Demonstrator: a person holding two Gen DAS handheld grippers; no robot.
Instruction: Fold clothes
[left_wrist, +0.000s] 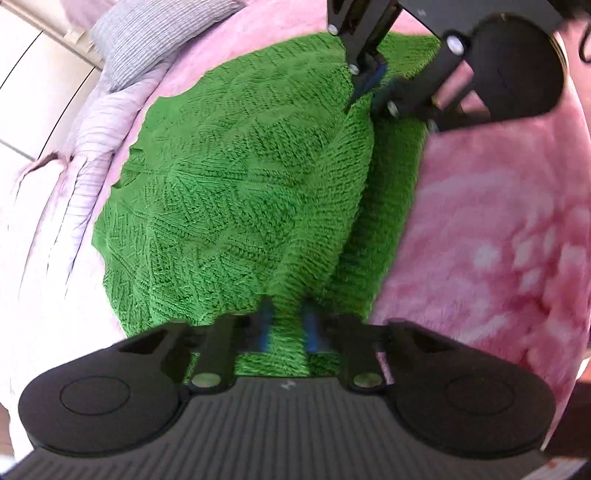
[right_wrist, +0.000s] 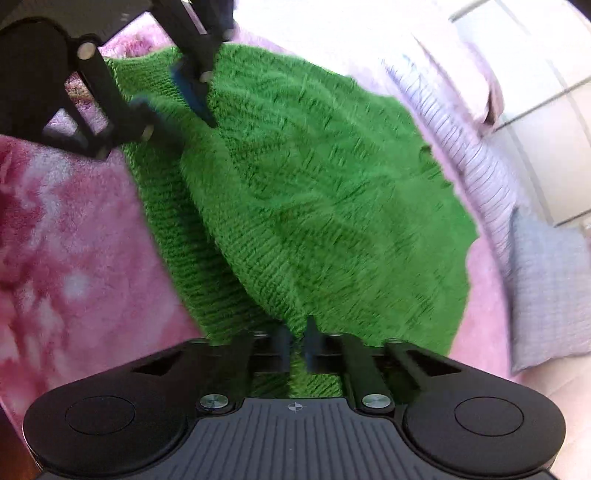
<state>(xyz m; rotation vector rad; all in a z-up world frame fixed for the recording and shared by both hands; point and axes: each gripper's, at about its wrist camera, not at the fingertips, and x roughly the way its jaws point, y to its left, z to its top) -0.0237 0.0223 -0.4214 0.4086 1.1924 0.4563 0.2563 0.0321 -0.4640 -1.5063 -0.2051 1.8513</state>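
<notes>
A green knit sweater (left_wrist: 240, 184) (right_wrist: 332, 184) lies spread on a fluffy pink blanket (left_wrist: 480, 221) (right_wrist: 55, 221), with one edge lifted into a raised fold. At the bottom of the left wrist view, my left gripper (left_wrist: 289, 328) has its blue pads pinching the near end of that fold. My right gripper (left_wrist: 369, 94) grips the far end at the top. In the right wrist view my right gripper (right_wrist: 298, 343) is shut on the green knit, and my left gripper (right_wrist: 192, 125) holds the same edge at the upper left.
A grey ribbed pillow (left_wrist: 147, 37) (right_wrist: 554, 288) and a lilac striped sheet (left_wrist: 88, 147) (right_wrist: 472, 147) lie along the bed's far side beyond the sweater. Pale floor tiles (left_wrist: 22, 92) show past the bed edge. The pink blanket extends on the other side of the fold.
</notes>
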